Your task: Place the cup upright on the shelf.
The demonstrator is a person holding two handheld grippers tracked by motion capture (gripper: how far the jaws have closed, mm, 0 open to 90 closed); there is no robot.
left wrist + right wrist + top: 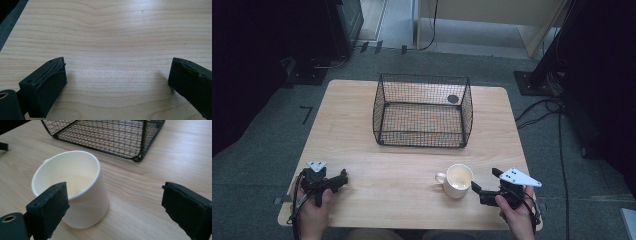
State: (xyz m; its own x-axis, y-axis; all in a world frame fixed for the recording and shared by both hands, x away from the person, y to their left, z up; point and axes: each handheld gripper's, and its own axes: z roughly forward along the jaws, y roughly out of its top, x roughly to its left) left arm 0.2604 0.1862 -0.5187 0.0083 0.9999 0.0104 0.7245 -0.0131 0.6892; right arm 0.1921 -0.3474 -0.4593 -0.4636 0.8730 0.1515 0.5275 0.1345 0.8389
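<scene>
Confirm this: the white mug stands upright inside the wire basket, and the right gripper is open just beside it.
Not quite. The white mug stands upright on the bare table, in front of the wire basket, not inside it; the high view shows this. The rest holds: the right gripper is open just beside the mug.

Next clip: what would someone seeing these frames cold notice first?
Probably the black wire basket, standing empty at the far middle of the wooden table. Next comes the white mug near the front edge, upright, its handle pointing toward the person's left. The right gripper sits just beside the mug with its jaws spread wide, while the left gripper rests open on bare wood at the front left.
</scene>
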